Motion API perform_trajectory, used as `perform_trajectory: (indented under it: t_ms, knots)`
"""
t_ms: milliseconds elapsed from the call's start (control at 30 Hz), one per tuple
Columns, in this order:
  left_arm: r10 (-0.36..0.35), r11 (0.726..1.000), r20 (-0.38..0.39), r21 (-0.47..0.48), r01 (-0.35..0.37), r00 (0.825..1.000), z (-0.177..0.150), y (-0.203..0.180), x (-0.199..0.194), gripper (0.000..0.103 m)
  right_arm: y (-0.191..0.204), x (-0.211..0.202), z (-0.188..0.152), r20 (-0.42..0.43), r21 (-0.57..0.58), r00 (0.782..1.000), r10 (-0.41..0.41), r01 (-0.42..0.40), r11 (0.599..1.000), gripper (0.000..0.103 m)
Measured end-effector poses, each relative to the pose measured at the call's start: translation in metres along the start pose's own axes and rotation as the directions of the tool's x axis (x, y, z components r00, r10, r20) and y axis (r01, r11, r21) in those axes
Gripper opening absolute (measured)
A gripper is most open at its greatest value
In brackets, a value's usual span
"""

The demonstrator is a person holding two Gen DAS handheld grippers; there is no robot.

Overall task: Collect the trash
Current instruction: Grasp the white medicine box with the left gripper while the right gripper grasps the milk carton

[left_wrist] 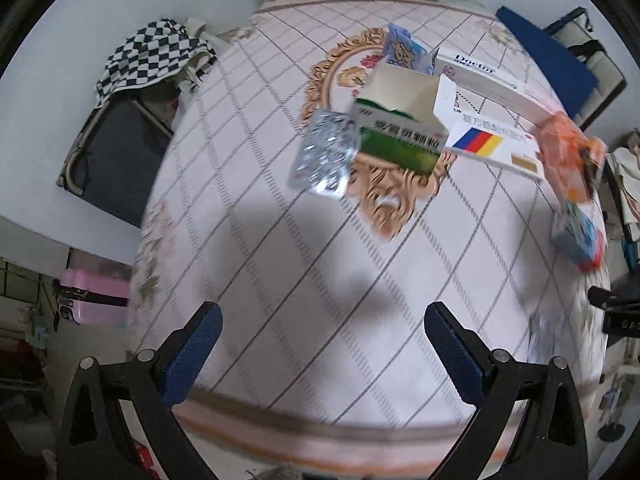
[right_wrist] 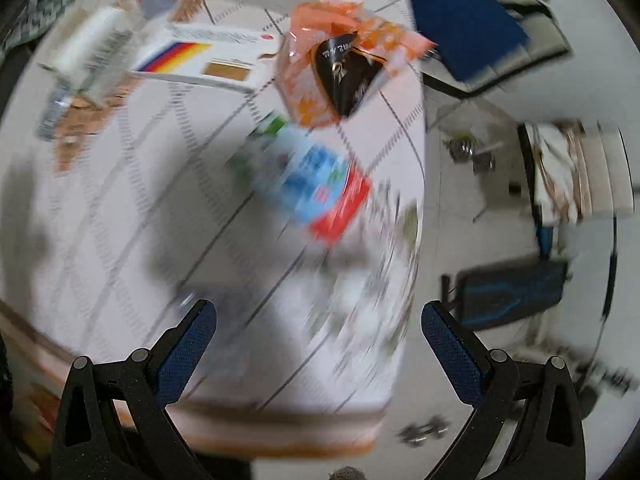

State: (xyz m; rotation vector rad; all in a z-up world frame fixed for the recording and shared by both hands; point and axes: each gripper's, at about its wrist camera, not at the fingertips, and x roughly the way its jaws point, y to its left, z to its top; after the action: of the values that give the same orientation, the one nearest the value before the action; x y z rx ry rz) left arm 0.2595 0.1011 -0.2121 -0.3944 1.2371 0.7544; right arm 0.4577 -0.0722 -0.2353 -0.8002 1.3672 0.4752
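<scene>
Both grippers, left (left_wrist: 322, 354) & right (right_wrist: 320, 350), gape wide w/ nothing between. Green box (left_wrist: 400, 136) sits mid-table (left_wrist: 280, 272): light, crushable cardboard, so pinch its side walls. Blister (left_wrist: 326, 152) beside it's slick; take an edge.

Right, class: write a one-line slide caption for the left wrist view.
Open left gripper above a patterned tablecloth strewn with an open green medicine box, a foil blister pack and wrappers.

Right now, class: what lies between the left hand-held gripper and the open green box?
Only bare, shadowed tablecloth lies between the left hand-held gripper and the open green box; the left wrist view shows it.
</scene>
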Motion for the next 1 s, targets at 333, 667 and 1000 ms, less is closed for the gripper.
perform_trajectory:
  t_ms: [333, 667, 1000]
  knots:
    - [0.033, 0.996, 0.044, 0.085, -0.036, 0.999, 0.087, -0.020, 0.002, 0.103, -0.004, 0.051, 0.057, -0.069, 0.055, 0.983, 0.172, -0.169, 0.984, 0.067]
    - [-0.112, 0.976, -0.105, 0.176, 0.130, 0.988, 0.159, -0.040, 0.035, 0.103, -0.041, 0.056, 0.068, -0.009, 0.504, 0.887, 0.462, -0.395, 0.768, 0.089]
    - [-0.083, 0.944, -0.243, 0.291, 0.155, 0.966, 0.174, -0.080, 0.090, 0.103, -0.017, 0.063, 0.101, -0.057, 0.370, 0.937, 0.344, -0.300, 0.879, 0.089]
